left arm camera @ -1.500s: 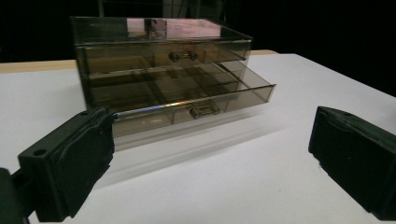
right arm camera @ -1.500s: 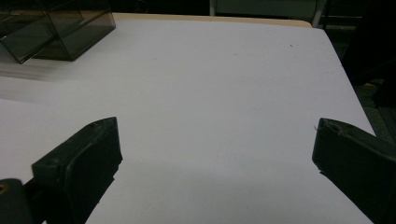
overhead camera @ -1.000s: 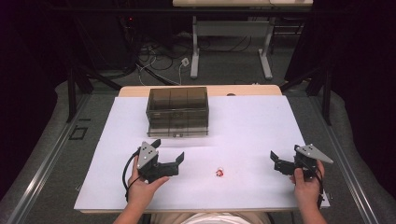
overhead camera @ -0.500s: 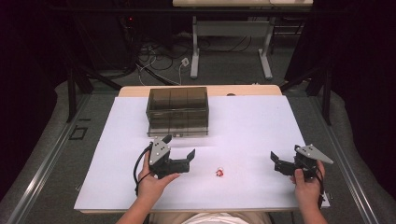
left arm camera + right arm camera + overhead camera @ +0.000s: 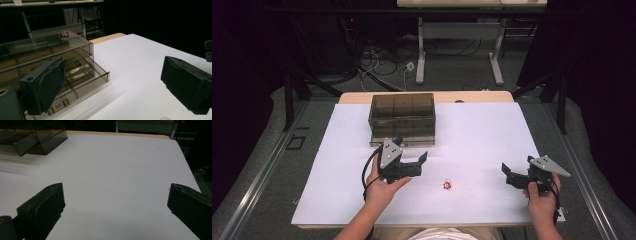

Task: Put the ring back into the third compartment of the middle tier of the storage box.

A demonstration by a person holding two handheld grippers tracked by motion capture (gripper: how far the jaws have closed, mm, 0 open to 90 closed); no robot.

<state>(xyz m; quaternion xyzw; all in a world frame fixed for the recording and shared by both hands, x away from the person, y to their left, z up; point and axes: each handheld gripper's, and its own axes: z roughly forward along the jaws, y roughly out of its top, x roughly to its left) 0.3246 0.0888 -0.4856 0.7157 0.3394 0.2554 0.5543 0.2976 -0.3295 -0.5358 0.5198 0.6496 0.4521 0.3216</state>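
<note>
A smoky clear drawer box [image 5: 402,117] stands at the back of the white table top [image 5: 482,130]. Its bottom drawer [image 5: 85,78] is pulled out. My left gripper [image 5: 411,150] hovers just in front of the box, held by a hand. In the left gripper view the left gripper [image 5: 112,85] is open; its jaws have just been closing a little, with nothing between them. A small red and white object [image 5: 447,185] lies on the table to its right. My right gripper [image 5: 516,167] is near the front right, and in its own view the right gripper [image 5: 115,207] is open and empty.
The box [image 5: 32,137] lies far to the upper left in the right gripper view. The table's right edge [image 5: 186,160] is close to the right gripper. Beyond the table are a dark floor, cables [image 5: 377,65] and table legs [image 5: 421,55].
The left gripper has moved right and a little nearer the box. The right gripper has stayed where it was.
</note>
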